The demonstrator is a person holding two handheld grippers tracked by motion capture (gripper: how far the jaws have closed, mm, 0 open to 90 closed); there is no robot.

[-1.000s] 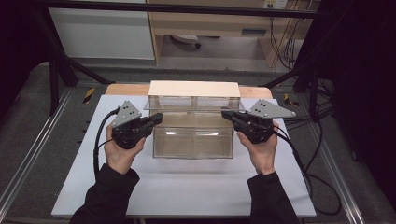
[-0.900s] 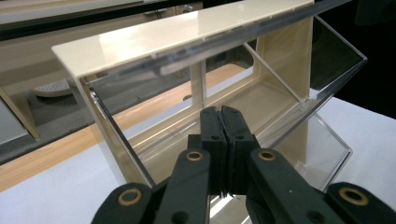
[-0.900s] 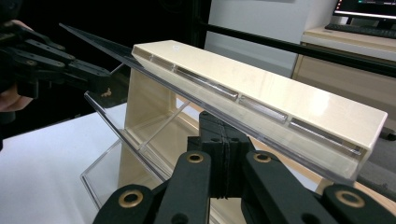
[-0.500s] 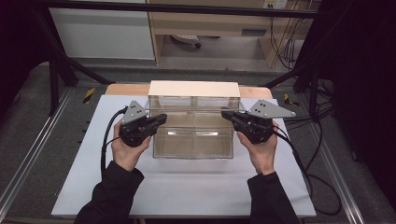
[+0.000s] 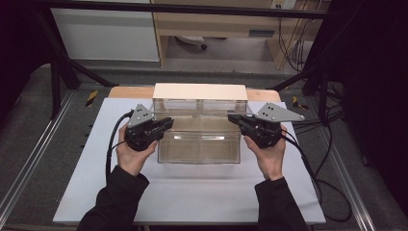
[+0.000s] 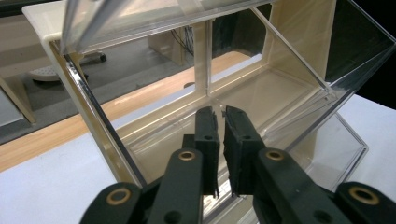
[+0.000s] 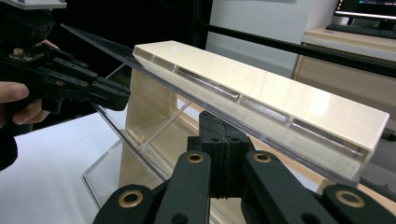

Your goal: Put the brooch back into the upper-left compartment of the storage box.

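Observation:
A clear plastic box (image 5: 199, 144) with a cream top bar (image 5: 199, 91) stands in the middle of the white mat (image 5: 192, 197). Its clear hinged lid (image 7: 210, 95) slants up from that bar. My left gripper (image 5: 169, 122) is at the box's left wall. Its jaws (image 6: 221, 116) have just been opening and stand a narrow gap apart with nothing between them. The right gripper (image 5: 232, 117) is at the box's right side. Its jaws (image 7: 224, 119) are pressed together, tips right under the lid. The left gripper (image 7: 122, 95) also shows across the box in the right gripper view.
The mat lies on a wooden table (image 5: 130, 91), with metal rails (image 5: 29, 159) along both sides. Cables (image 5: 327, 183) trail off to the right. A dark frame bar (image 5: 192, 7) crosses the back. The box's divided inside (image 6: 261, 93) holds nothing.
My left gripper has shifted slightly to the right, toward the box's left wall. The right gripper has stayed where it was.

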